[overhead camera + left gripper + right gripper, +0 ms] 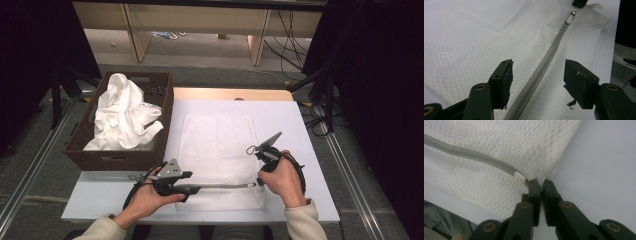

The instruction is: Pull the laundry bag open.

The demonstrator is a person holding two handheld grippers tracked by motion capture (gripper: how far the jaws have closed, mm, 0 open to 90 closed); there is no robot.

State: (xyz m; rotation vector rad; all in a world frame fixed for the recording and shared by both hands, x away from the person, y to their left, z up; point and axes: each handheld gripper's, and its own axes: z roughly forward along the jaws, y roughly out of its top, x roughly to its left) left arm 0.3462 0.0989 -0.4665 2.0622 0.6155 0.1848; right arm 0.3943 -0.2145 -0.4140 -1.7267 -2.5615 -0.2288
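white mesh makes up the laundry bag (216,150) that lies flat on the white table (300,130) in the middle of the high view, and its grey zipper (220,186) runs along the near edge, from lower left to lower right of that frame. that long axis is what the coming move seems to turn on: in the left gripper view the zipper (544,67) passes straight up between the two black jaws, from the bottom centre to the upper right, where the small white pull (569,18) sits near the bag's corner. the left gripper (192,188) stands partly open with the zipper line between its pads but not pressed by them, so it holds nothing yet. the right gripper (260,184) is at the other end of the line, and in the right gripper view its jaws are closed tight on the mesh at the corner, right beside the pull (519,176), which lies just to the upper left of the fingertips (534,183). so the right hand is the nearer one to the pull and appears to pin the end, while the left lines up along the track. hard to make out: whether the zipper is open or closed along its length, and whether the right pads catch the metal tab as well as the cloth. a brown basket (85,157) with crumpled white cloth (122,112) sits at the left of the high view, its contents below the top layer hidden.
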